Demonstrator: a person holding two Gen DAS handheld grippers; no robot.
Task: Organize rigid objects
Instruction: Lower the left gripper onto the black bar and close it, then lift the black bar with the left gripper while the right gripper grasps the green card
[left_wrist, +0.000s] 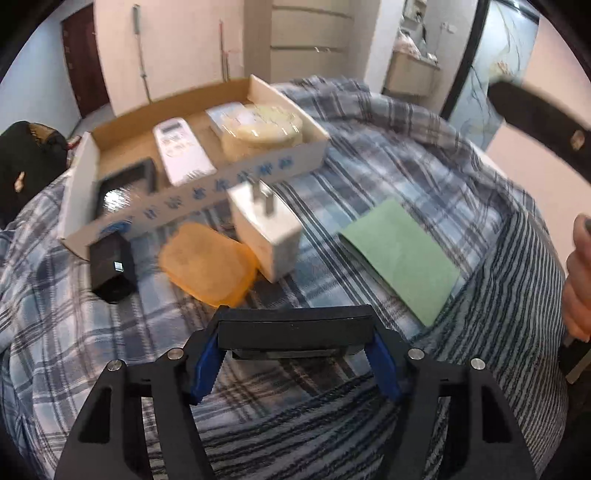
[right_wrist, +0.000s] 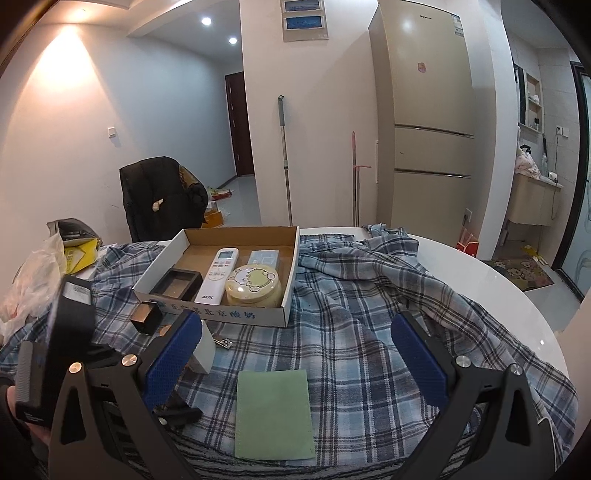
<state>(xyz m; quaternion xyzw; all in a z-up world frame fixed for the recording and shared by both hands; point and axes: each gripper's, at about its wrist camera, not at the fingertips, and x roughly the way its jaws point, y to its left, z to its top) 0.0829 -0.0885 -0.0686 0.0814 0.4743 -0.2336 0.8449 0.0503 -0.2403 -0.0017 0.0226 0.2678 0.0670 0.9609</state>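
Black box (left_wrist: 293, 326) in left gripper (left_wrist: 295, 356) (clamped)

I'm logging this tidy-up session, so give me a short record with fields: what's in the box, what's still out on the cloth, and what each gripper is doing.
surface: plaid cloth over a white table
in cardboard box: black tray, white remote, round yellow tin
loose on cloth: green card, white charger, orange lid, small black box
left gripper: shut on flat black object
right gripper: open, nothing between the pads
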